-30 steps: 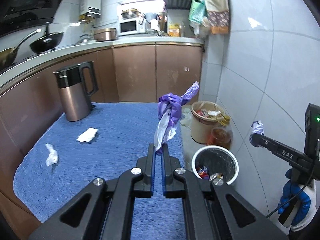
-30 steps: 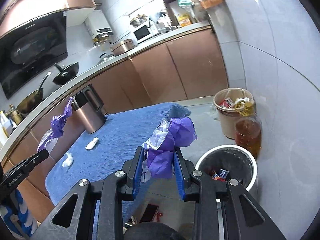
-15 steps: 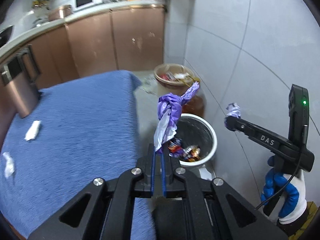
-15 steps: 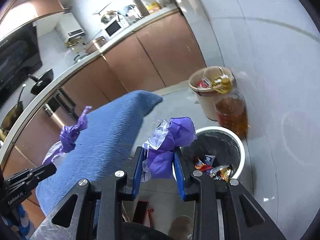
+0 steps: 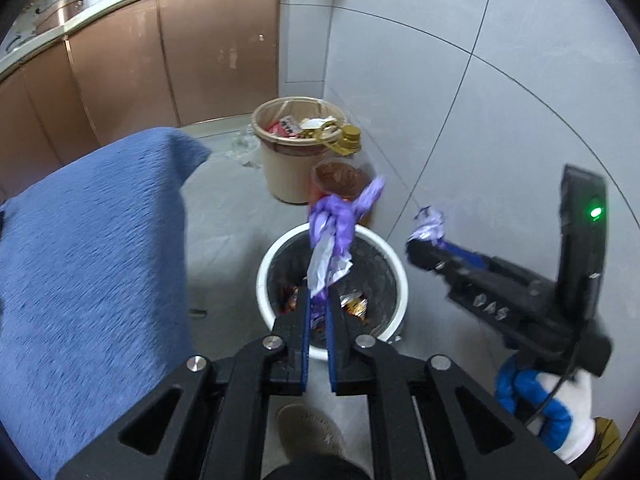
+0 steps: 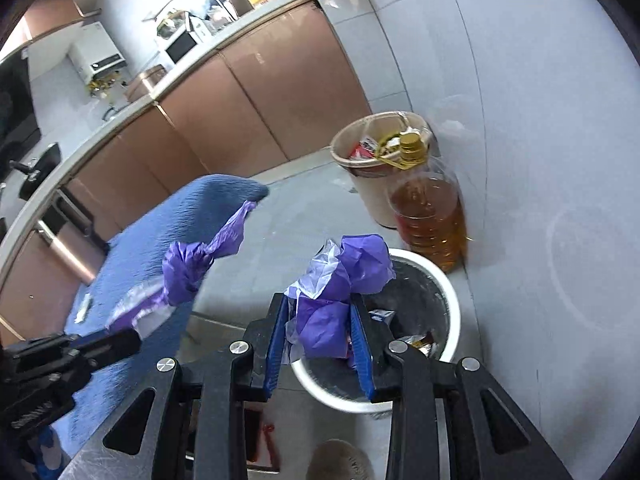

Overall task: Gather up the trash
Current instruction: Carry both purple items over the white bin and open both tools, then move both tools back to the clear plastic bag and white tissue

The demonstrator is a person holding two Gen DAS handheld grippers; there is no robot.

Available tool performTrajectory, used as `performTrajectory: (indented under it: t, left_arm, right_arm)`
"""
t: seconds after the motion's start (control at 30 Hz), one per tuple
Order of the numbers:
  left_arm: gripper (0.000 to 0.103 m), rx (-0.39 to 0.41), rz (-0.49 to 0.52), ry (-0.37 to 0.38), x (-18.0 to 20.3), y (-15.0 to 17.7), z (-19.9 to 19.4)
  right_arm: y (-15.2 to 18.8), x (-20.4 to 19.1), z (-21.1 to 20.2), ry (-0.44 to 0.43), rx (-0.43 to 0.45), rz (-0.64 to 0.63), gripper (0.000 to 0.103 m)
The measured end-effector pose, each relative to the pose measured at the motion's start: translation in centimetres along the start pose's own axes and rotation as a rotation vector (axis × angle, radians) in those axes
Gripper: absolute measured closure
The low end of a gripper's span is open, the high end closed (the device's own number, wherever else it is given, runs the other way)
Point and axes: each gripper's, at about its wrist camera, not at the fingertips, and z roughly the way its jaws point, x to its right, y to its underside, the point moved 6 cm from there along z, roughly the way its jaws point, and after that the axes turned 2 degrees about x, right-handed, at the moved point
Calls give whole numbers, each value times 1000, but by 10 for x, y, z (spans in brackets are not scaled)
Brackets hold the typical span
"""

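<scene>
Over the white bin (image 5: 332, 292), a purple bag (image 5: 332, 236) is being released by the left gripper (image 5: 318, 300), its jaws opening slightly around it. A second purple wad (image 6: 340, 288) is being pinched in the right gripper (image 6: 320, 320) (jaws easing apart). Wrappers are already binned; paper scraps (image 6: 82, 310) are lying uncollected on the blue cloth (image 5: 92, 248) beyond.

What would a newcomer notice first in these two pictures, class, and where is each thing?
First, the two purple wads: one in the left gripper, whose jaws are opening, the other wad between the jaws of the right gripper, also opening. Both hang over the white bin on the floor, which already holds wrappers. Behind it, by the wall, stand an oil bottle and a beige bin.
</scene>
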Motion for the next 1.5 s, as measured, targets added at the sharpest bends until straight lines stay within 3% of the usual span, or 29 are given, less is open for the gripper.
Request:
performTrajectory:
  t: [0.2, 0.4, 0.57, 0.97, 1.03, 1.1, 1.5]
  left_arm:
    - [67, 20, -34, 23, -3, -15, 12]
    - [67, 54, -39, -14, -8, -13, -5]
    - [67, 133, -24, -111, -17, -13, -38]
    - [67, 311, -64, -242, -48, 5, -133]
    - [65, 335, -76, -263, -53, 11, -147]
    - [54, 355, -92, -276, -59, 17, -161]
    - [52, 456, -208, -339, -99, 51, -227]
  right_arm:
    - [1, 20, 17, 62, -33, 13, 60]
    - [5, 26, 11, 77, -37, 27, 55]
    - [5, 13, 2, 69, -28, 15, 55]
    - [-8, -56, -56, 56, 91, -129, 52]
    - [-10, -65, -66, 58, 110, -145, 52]
    - [-11, -73, -75, 52, 124, -154, 51]
    - [-20, -137, -125, 7, 221, -267, 45]
